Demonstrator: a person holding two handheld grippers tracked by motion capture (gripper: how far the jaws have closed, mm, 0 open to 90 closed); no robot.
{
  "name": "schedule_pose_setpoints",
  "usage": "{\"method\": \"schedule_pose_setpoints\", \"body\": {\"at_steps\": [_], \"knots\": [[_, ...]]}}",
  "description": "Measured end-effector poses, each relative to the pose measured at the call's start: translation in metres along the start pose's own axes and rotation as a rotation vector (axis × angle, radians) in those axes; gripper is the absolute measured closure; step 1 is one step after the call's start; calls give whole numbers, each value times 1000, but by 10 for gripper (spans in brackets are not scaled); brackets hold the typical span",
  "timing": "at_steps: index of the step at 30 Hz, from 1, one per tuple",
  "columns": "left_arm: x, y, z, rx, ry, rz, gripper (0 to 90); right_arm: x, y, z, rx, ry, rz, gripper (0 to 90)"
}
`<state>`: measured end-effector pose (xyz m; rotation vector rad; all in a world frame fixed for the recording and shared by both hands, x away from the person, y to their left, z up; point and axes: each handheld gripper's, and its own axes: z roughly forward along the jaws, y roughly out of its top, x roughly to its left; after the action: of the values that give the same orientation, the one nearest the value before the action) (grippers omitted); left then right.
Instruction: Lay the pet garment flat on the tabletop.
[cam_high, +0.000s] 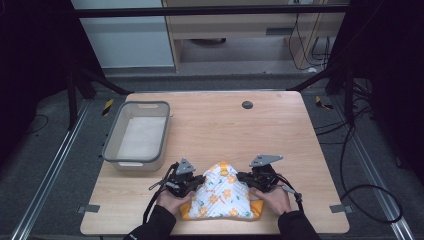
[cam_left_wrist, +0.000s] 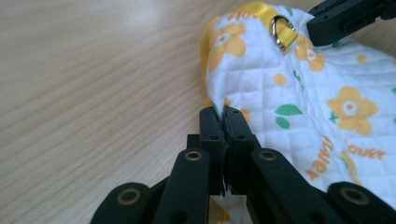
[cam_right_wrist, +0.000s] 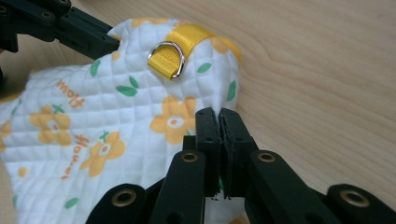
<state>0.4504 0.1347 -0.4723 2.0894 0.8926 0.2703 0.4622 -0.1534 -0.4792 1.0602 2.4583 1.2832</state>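
A white quilted cloth (cam_high: 221, 196) with yellow flowers, yellow trim and a metal D-ring (cam_right_wrist: 169, 59) lies at the table's front edge. It is bunched up into a peak between the two grippers. My left gripper (cam_high: 201, 179) is shut on the cloth's left edge (cam_left_wrist: 215, 100). My right gripper (cam_high: 241, 176) is shut on the cloth's right edge (cam_right_wrist: 228, 100). In the left gripper view the right gripper's black jaw (cam_left_wrist: 348, 18) shows at the upper right, beside the D-ring (cam_left_wrist: 280, 31). The left gripper's arm (cam_right_wrist: 60, 28) crosses the upper left of the right gripper view.
A grey plastic bin (cam_high: 136, 135) stands on the left half of the wooden table (cam_high: 280, 130). A small dark round cap (cam_high: 247, 105) sits near the far edge. Cables and black frame legs lie on the floor around the table.
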Motion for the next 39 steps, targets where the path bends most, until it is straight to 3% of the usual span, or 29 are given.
{"method": "schedule_pose_setpoints", "body": {"at_steps": [2, 4, 5, 6, 7, 9, 11, 13, 14, 19, 20, 21, 23, 24, 25, 26, 27, 28, 29, 30, 31, 34, 37, 39], "knots": [[-2, 3, -6, -27, 3, 3, 881, 1, 1, -4, -20, -2, -5, 876], [-6, 9, -21, -71, 3, 20, 883, 6, 4, -21, -89, -5, -14, 880], [-6, 9, -21, -71, 3, 20, 883, 6, 4, -21, -89, -5, -14, 880], [-9, 12, -27, -87, 0, 31, 883, 12, 5, -33, -130, -13, -31, 881], [-13, 17, -36, -115, 3, 49, 883, 14, 7, -37, -140, -16, -40, 882], [-16, 20, -42, -126, 4, 61, 883, 17, 9, -42, -156, -26, -51, 883], [-21, 30, -55, -173, 4, 77, 883, 24, 17, -53, -204, -37, -76, 885], [-21, 32, -58, -183, 10, 87, 883, 27, 20, -58, -228, -38, -83, 885], [-21, 40, -62, -204, 21, 94, 883, 30, 26, -62, -265, -51, -93, 885], [-14, 55, -59, -223, 60, 90, 882, 26, 36, -60, -300, -103, -90, 884], [-8, 63, -52, -233, 92, 87, 881, 18, 43, -53, -324, -141, -80, 884], [-8, 63, -52, -233, 92, 87, 881, 18, 43, -53, -324, -141, -80, 884], [0, 71, -41, -244, 137, 76, 879, 6, 52, -40, -332, -189, -69, 883], [9, 76, -30, -249, 180, 50, 871, -6, 59, -25, -339, -238, -60, 879], [9, 76, -30, -249, 180, 50, 860, -6, 59, -25, -339, -238, -60, 879], [17, 79, -19, -253, 218, 19, 860, -10, 61, -19, -339, -256, -49, 874], [22, 80, -14, -252, 240, -5, 804, -18, 64, -8, -332, -283, -36, 849], [30, 81, -6, -258, 263, -48, 645, -28, 65, 7, -297, -337, -18, 802], [34, 80, -3, -250, 270, -67, 645, -28, 65, 7, -297, -337, -18, 802], [39, 79, -1, -242, 267, -111, 552, -35, 63, 13, -263, -374, -14, 764], [42, 77, -2, -243, 256, -125, 552, -35, 63, 13, -263, -374, -14, 764], [46, 66, -13, -242, 254, -117, 440, -37, 58, 1, -266, -359, -6, 708], [48, 59, -22, -237, 246, -110, 407, -35, 56, -9, -276, -351, -14, 681], [49, 49, -36, -219, 232, -86, 378, -30, 50, -27, -279, -329, -38, 635]]}}
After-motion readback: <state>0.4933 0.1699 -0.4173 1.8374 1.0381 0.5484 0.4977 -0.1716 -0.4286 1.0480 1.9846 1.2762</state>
